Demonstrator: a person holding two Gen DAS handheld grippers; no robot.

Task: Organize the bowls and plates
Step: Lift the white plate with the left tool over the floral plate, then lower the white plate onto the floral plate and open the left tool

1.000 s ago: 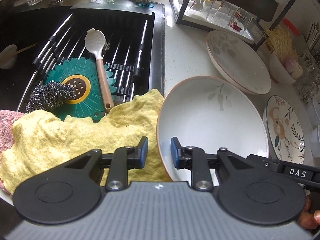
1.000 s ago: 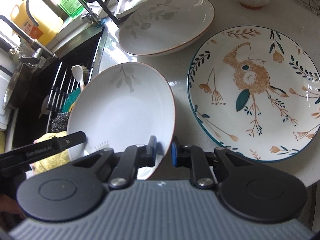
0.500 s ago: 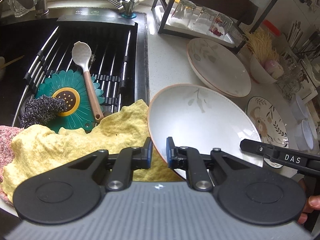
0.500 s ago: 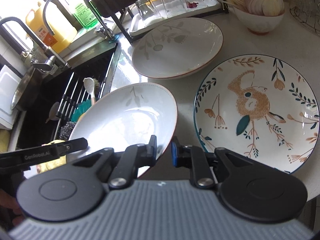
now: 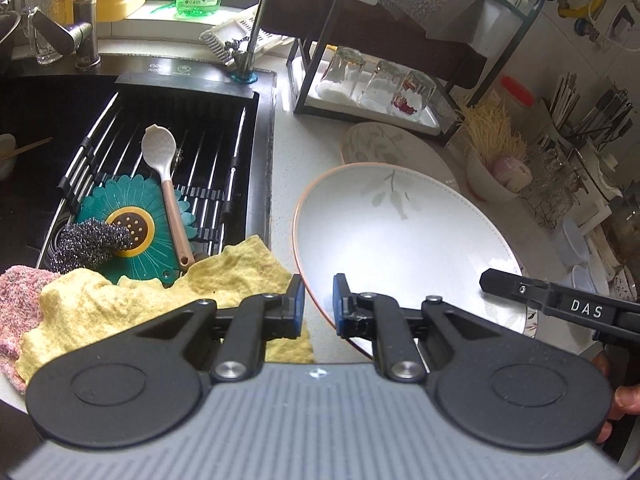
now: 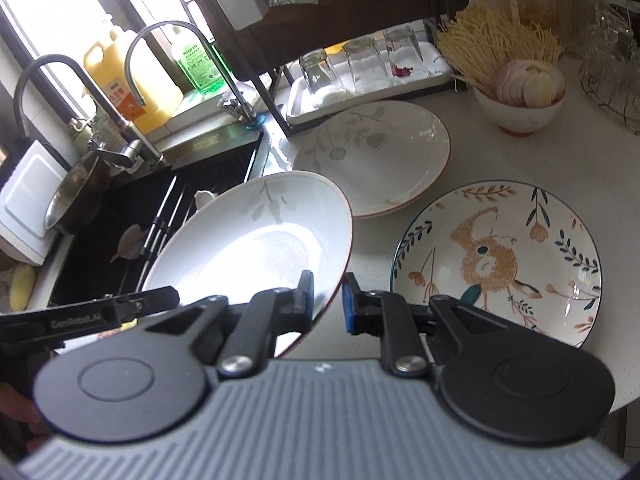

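Note:
A white deep plate with a brown rim and a grey leaf print [image 5: 404,240] is held up off the counter, tilted, by both grippers. My left gripper [image 5: 319,304] is shut on its near left rim. My right gripper [image 6: 327,300] is shut on its near right rim [image 6: 256,248]. A second matching white plate [image 6: 372,152] lies on the counter behind it, also partly seen in the left wrist view [image 5: 384,148]. A bird-patterned plate [image 6: 500,260] lies flat at the right.
A black sink [image 5: 132,160] with a roll-up rack, a green flower mat, a spoon and a steel scourer is at the left. A yellow cloth [image 5: 160,304] lies at its near edge. A rack with upturned glasses [image 6: 360,64] and a bowl of noodles [image 6: 520,96] stand behind.
Both grippers have lifted the white plate off the counter and raised it, tilting it, toward the second white plate. The views now sit higher above the counter.

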